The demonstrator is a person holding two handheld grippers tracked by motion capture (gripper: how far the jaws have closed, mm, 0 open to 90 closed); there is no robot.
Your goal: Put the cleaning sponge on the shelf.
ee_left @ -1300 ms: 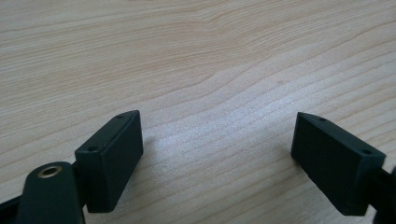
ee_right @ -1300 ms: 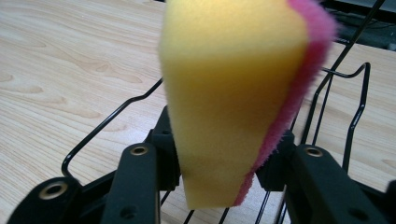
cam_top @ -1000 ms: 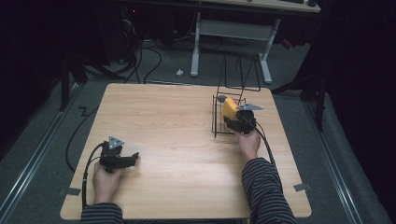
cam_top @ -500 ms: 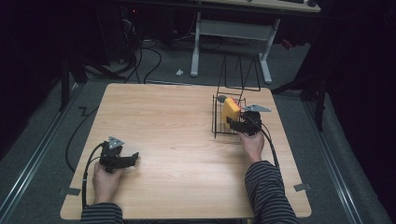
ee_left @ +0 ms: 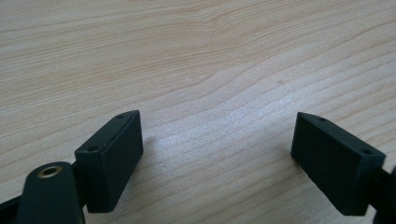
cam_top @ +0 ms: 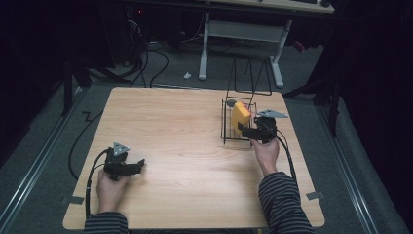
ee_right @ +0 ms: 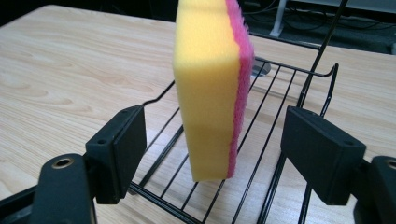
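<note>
A yellow sponge (cam_top: 240,115) with a pink scouring face (ee_right: 238,93) stands on edge on the base of a black wire rack (cam_top: 225,127) at the table's right side. My right gripper (cam_top: 242,129) is at the rack's near edge, open. In the right gripper view its jaws (ee_right: 214,135) flank the sponge's lower part with a gap on each side, touching nothing. The left gripper (cam_top: 141,165) rests low over the wooden table (cam_top: 185,126) at the near left. It is open (ee_left: 217,149), with bare wood between the fingers.
Tall wire loops (cam_top: 251,78) rise from the rack's far side. A small grey round object (ee_right: 259,68) lies in the rack behind the sponge. Beyond the table's far edge are a desk frame (cam_top: 243,34) and cables on the floor.
The right hand and its gripper have drawn back slightly toward the person. The sponge stays upright in the rack. The left gripper has not moved.
</note>
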